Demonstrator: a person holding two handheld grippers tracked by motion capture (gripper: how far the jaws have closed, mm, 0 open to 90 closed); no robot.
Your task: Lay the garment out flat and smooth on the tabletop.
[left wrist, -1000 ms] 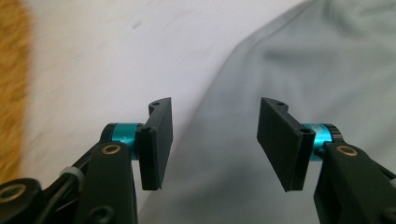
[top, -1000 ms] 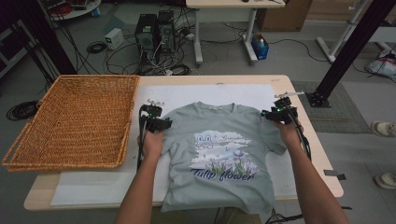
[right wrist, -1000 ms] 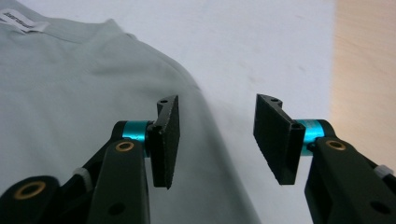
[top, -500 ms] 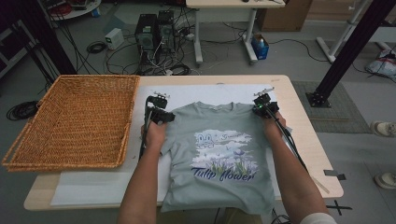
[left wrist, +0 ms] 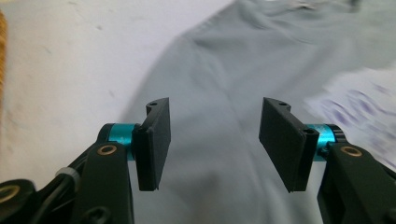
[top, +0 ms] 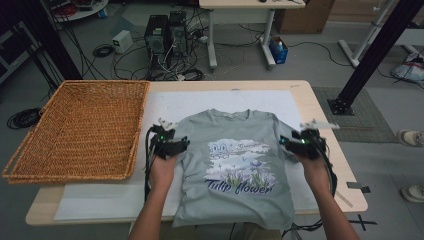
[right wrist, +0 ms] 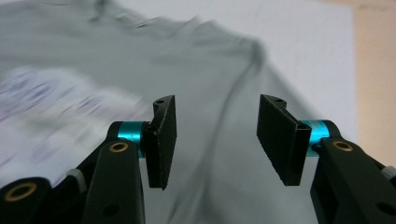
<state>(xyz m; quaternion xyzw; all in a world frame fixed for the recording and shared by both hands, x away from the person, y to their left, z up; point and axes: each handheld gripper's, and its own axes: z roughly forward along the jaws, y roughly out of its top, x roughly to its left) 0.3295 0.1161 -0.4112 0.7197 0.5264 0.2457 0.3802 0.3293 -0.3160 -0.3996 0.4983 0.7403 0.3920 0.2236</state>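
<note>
Lettering on the shirt front

The grey-green short-sleeved cotton T-shirt (top: 235,165) lying flat on the table carries one readable line, "Tulip flower", in dark blue script low on its chest print, toward 6 o'clock from the collar. Smaller writing above the printed flowers, near the cartoon figure, is too small to make out.

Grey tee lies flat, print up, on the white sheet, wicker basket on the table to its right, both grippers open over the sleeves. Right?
One error: the wicker basket sits to the left of the grey tee, by the left gripper, as the high view shows. The rest holds: print up on the white sheet, left gripper and right gripper both open over the sleeves.
</note>
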